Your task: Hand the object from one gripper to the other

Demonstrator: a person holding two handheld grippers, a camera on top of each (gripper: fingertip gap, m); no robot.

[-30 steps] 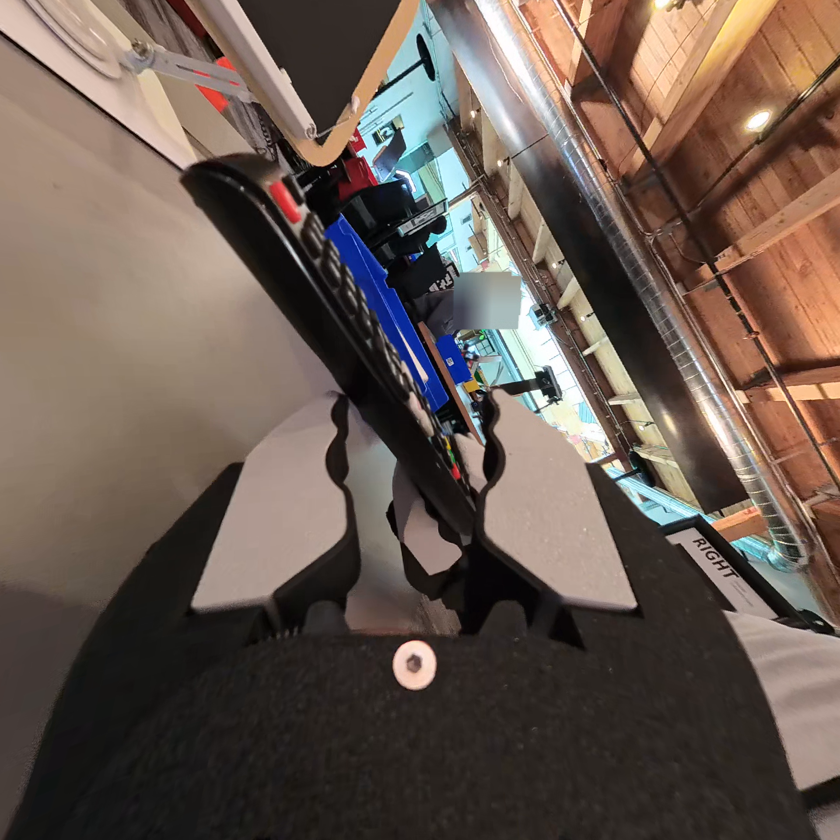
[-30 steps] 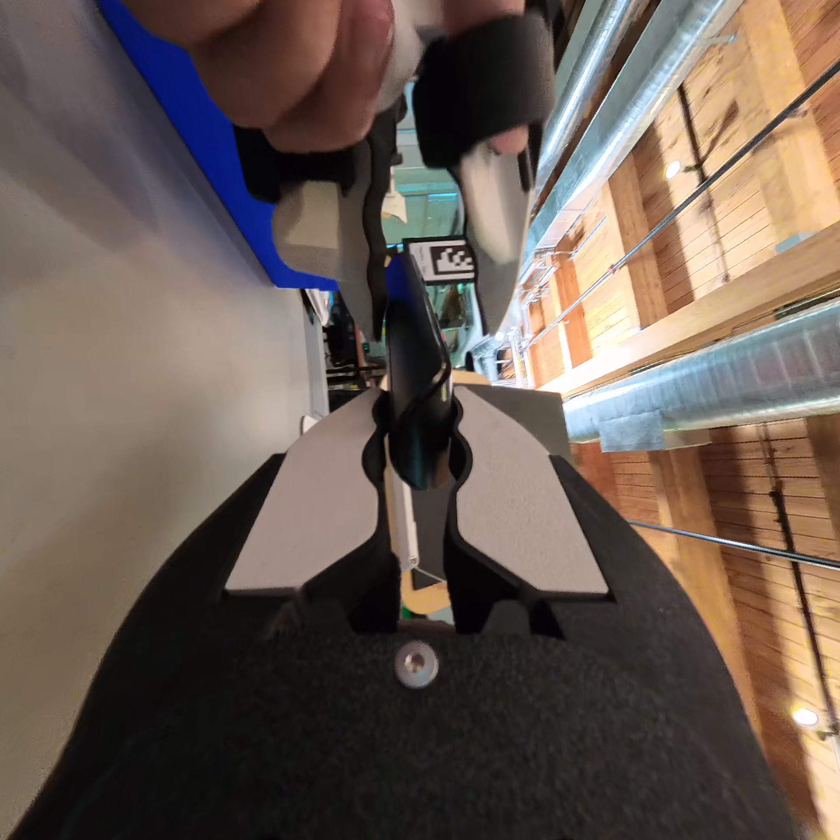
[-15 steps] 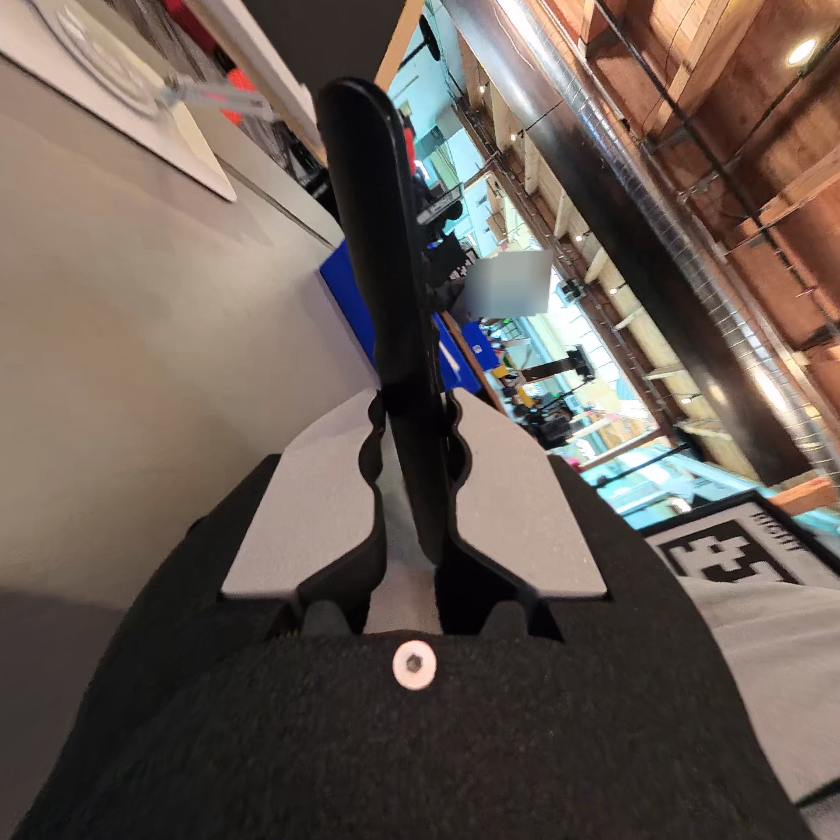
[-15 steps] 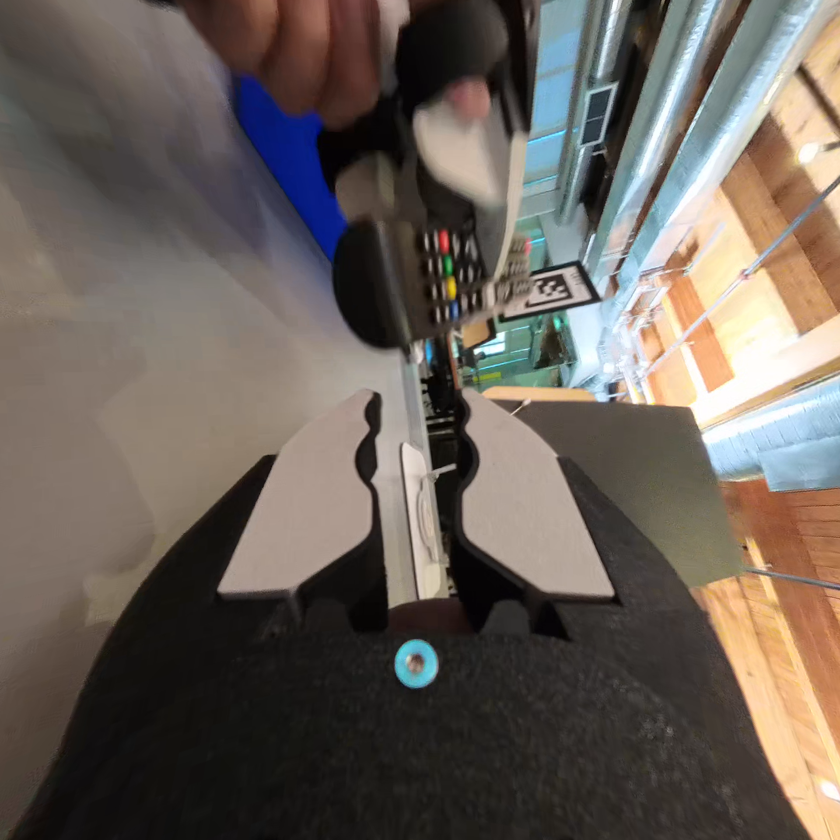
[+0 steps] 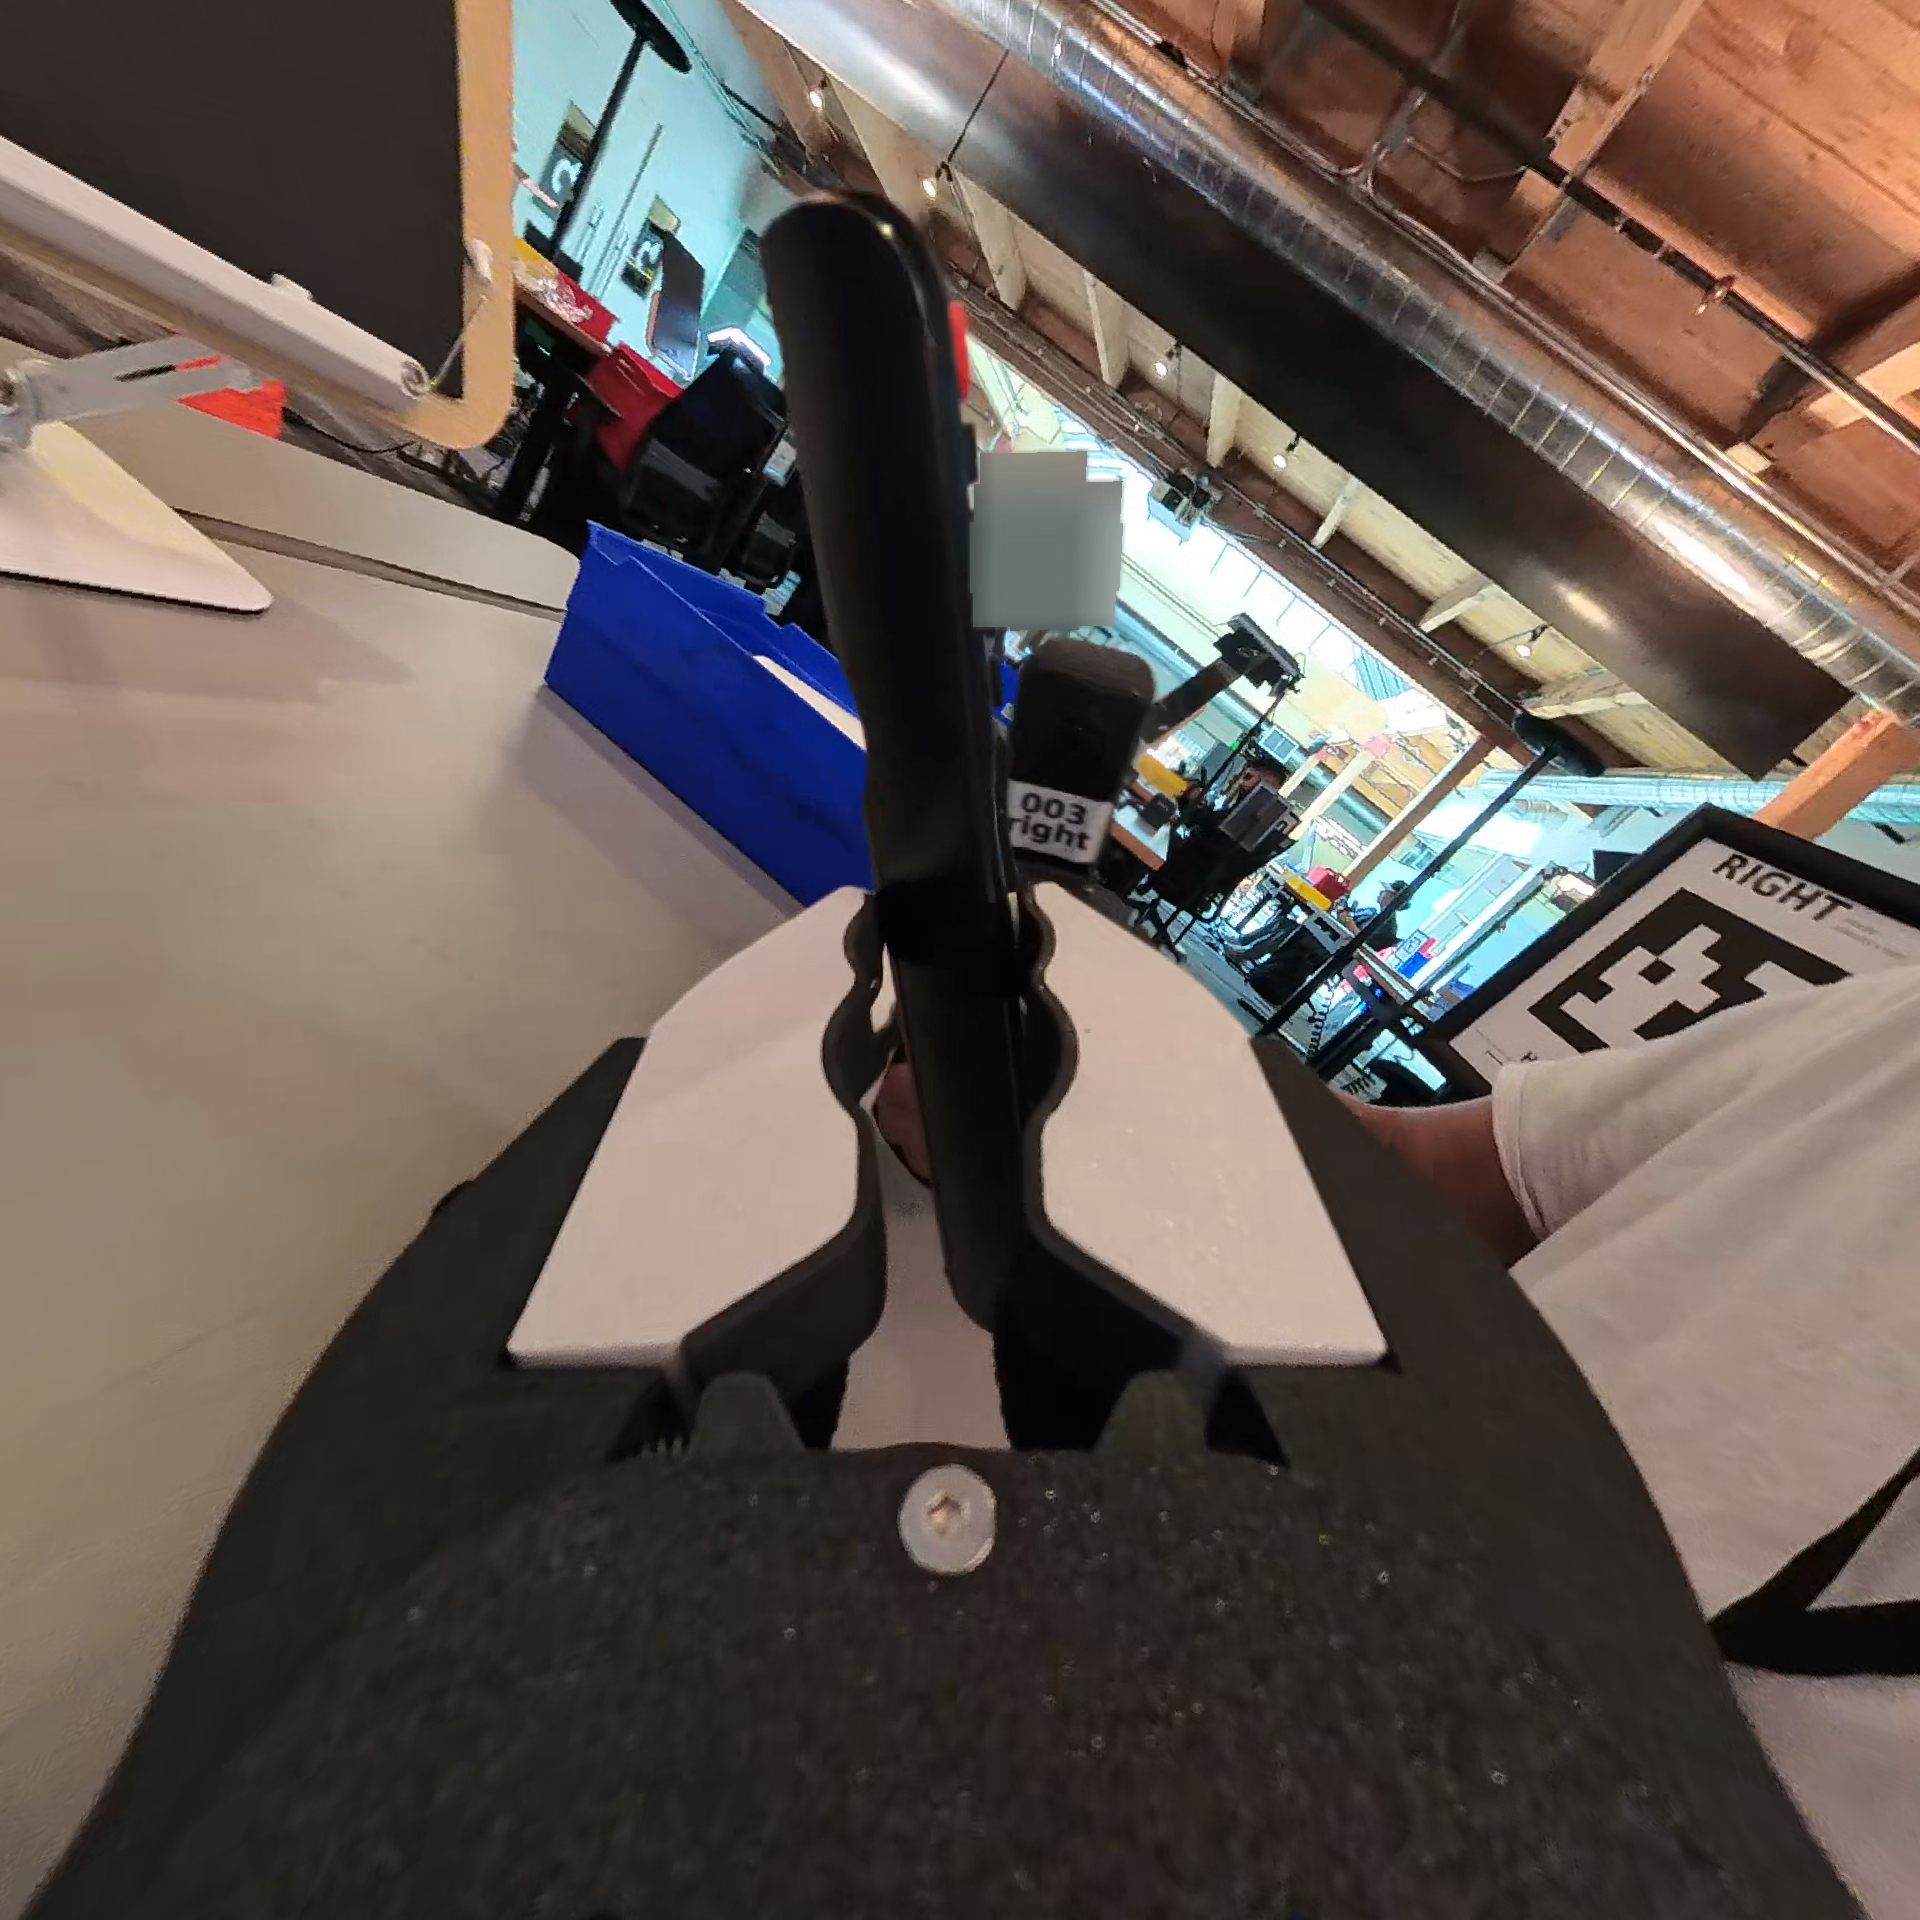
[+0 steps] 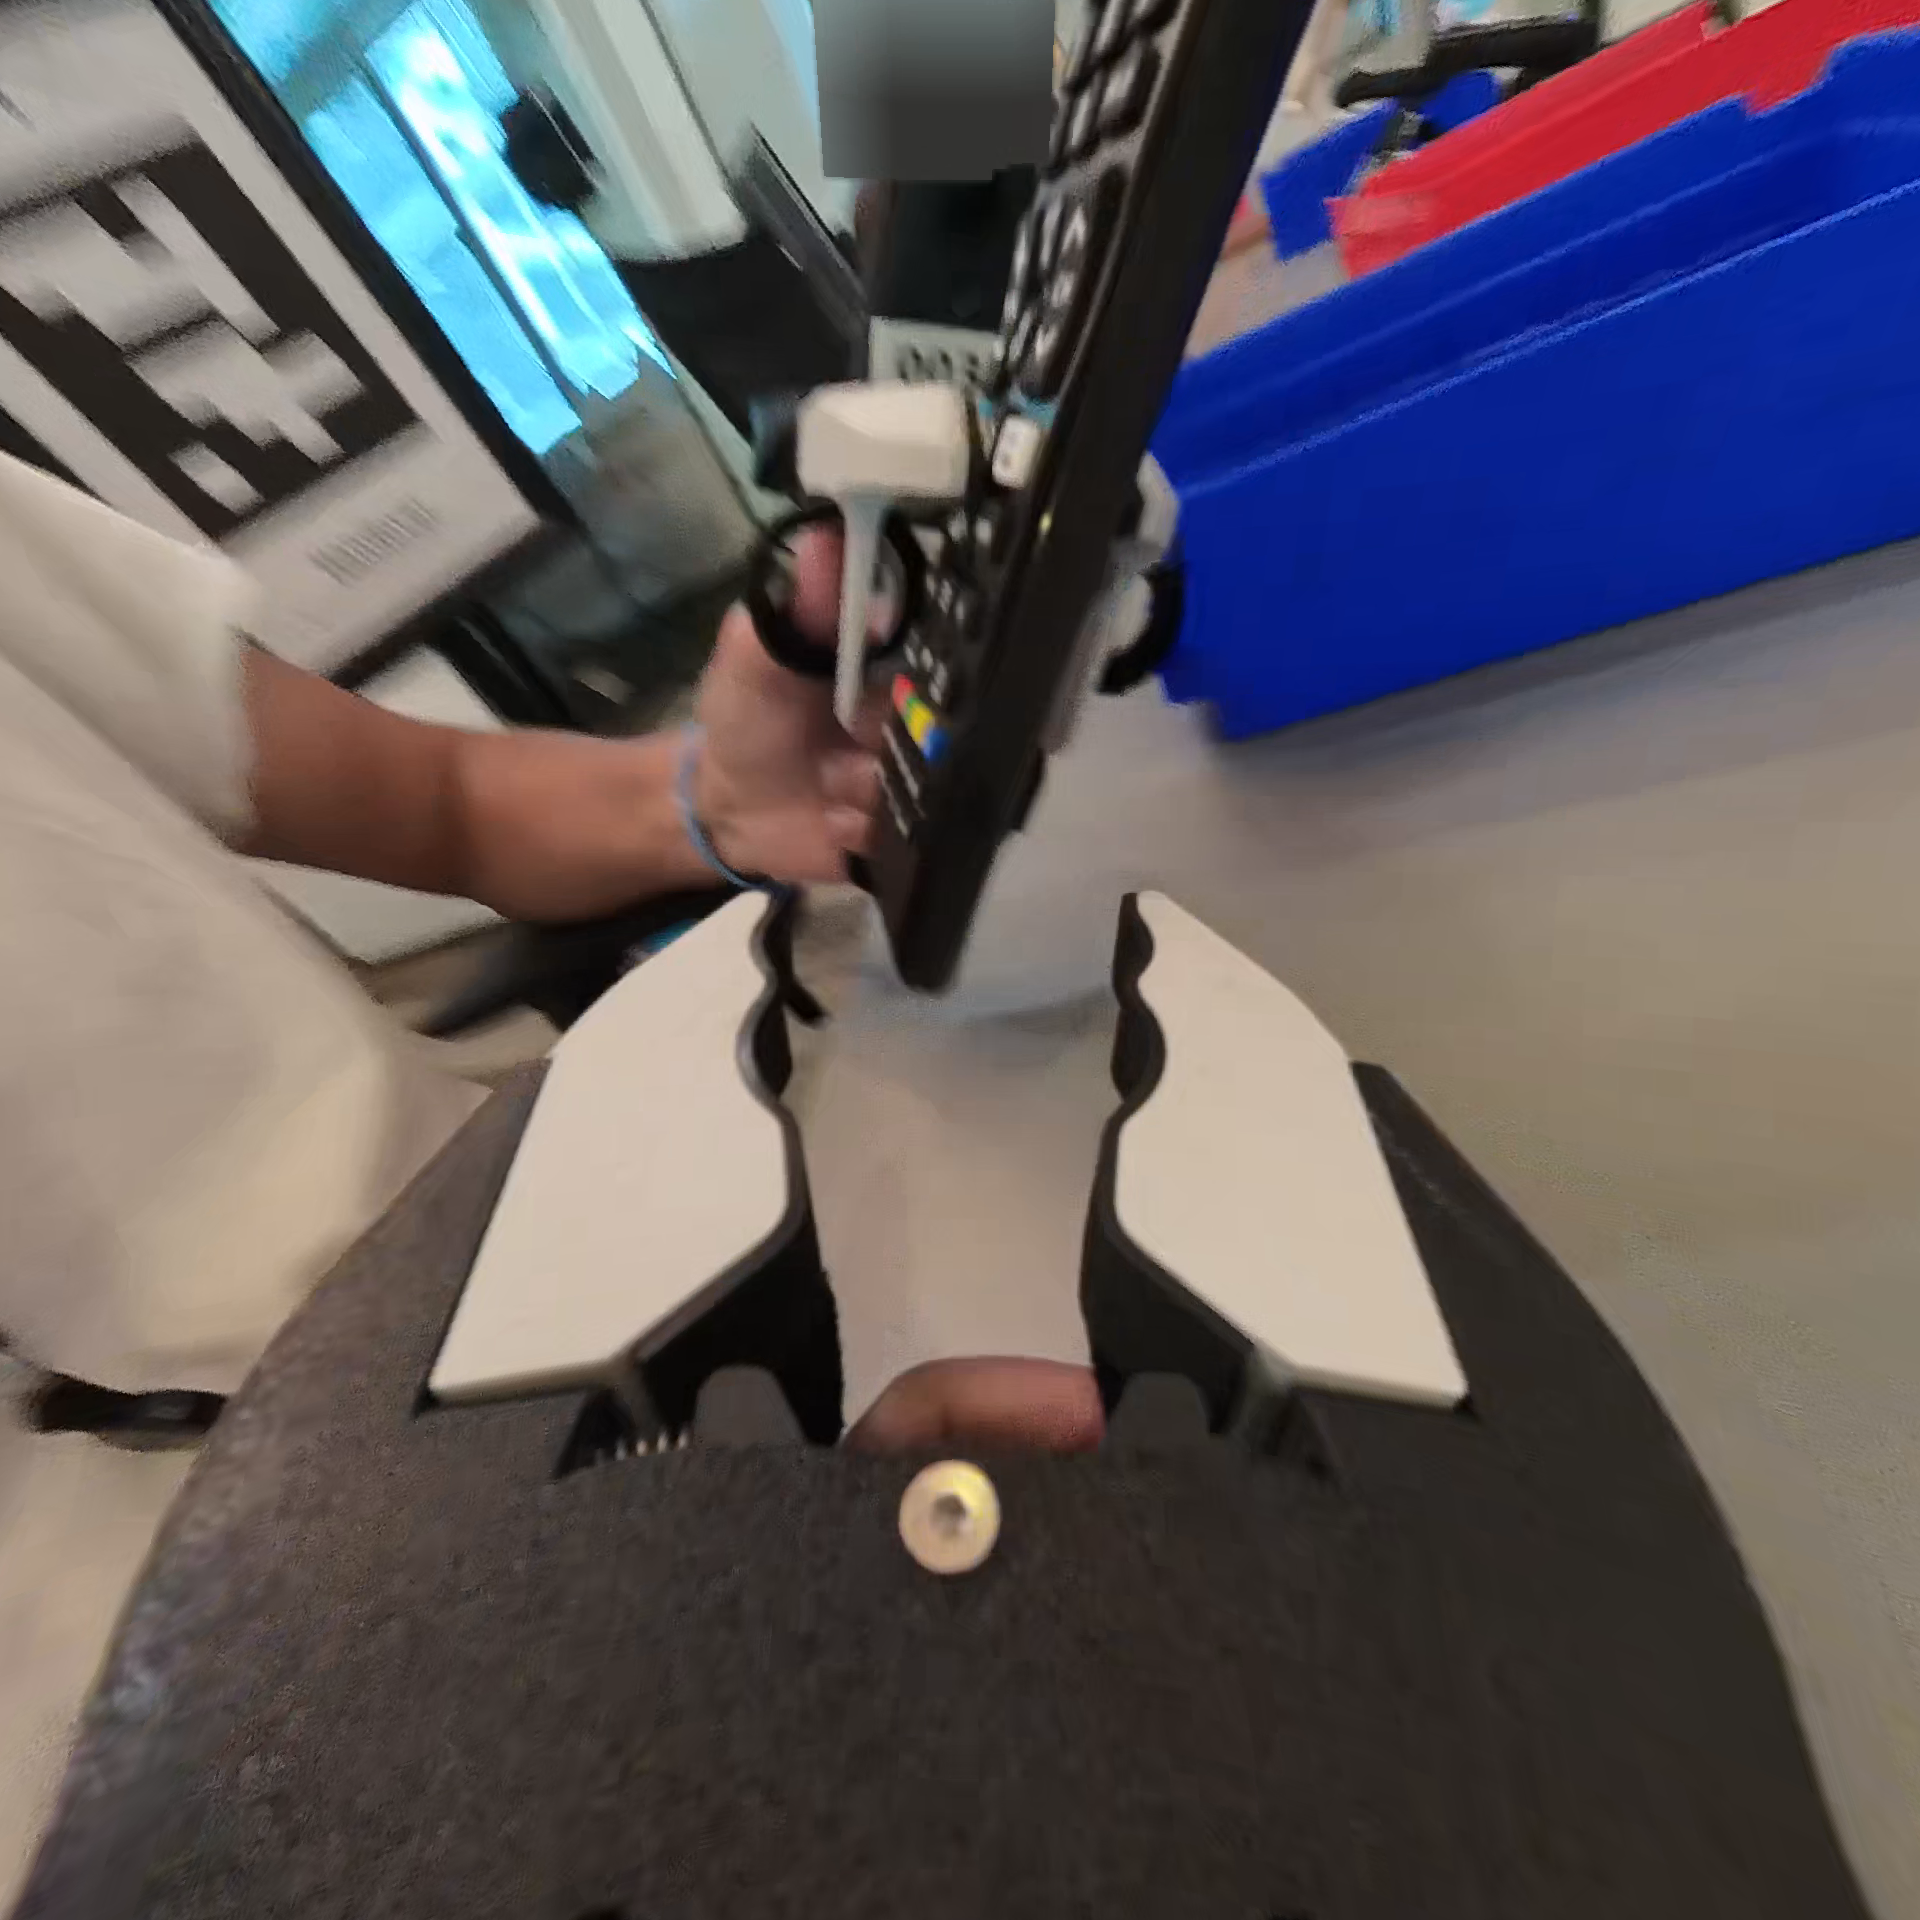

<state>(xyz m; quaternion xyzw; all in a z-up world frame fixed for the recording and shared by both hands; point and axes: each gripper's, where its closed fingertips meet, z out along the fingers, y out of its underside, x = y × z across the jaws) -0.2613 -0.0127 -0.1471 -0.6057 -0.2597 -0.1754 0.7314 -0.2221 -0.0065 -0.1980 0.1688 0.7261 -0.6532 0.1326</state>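
Note:
A black remote control (image 5: 894,644) with a red button near its top stands upright between my left gripper's fingers. My left gripper (image 5: 948,935) is shut on its lower part, above the grey table. In the right wrist view the remote control (image 6: 1049,436) shows its button side, held by the far left gripper's white fingers (image 6: 883,447) and a hand (image 6: 779,769). My right gripper (image 6: 951,935) is open and empty, just below and in front of the remote's lower end, not touching it.
A blue bin (image 5: 717,717) sits on the grey table (image 5: 260,935) behind the remote; it also shows in the right wrist view (image 6: 1558,447). A white lamp base (image 5: 94,530) stands at the far left. A person's white sleeve (image 5: 1714,1091) is at right. One gripper's finger ends stand about 7 centimeters off the other's.
My right gripper let go of the remote, opened and drew back. My left gripper closed on the remote and now holds it alone, turned upright.

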